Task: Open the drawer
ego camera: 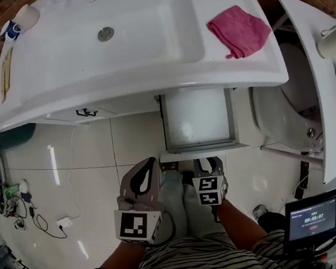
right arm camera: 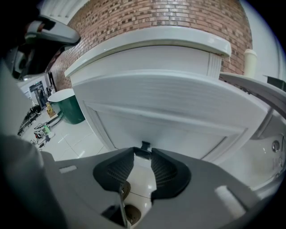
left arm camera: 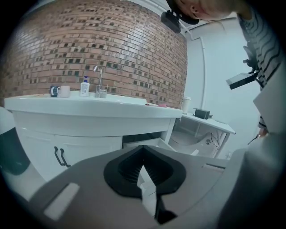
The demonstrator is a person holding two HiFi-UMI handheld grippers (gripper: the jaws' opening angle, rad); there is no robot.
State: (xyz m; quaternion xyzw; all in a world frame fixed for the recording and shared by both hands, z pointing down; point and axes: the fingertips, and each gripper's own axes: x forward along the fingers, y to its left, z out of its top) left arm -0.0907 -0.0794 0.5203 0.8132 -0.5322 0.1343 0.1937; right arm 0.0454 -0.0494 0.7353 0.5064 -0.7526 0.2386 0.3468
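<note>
The white drawer [ego camera: 196, 118] stands pulled out from under the washbasin counter [ego camera: 150, 84], its inside bare. My right gripper [ego camera: 207, 164] is at the drawer's front panel [right arm camera: 170, 112], seen from below, and its jaws are shut on the small black drawer handle [right arm camera: 144, 146]. My left gripper [ego camera: 150, 163] hangs just left of the drawer front, apart from it, jaws shut with nothing held. In the left gripper view the left gripper [left arm camera: 143, 147] points at the open drawer [left arm camera: 145, 142] under the counter.
A pink cloth [ego camera: 239, 29] lies on the counter's right end. Cupboard doors with black handles [ego camera: 86, 113] sit left of the drawer. A toilet [ego camera: 285, 105] and a side shelf with a cup [ego camera: 332, 43] are at the right. A green bin [right arm camera: 67, 105] and cables [ego camera: 19, 208] are at the left.
</note>
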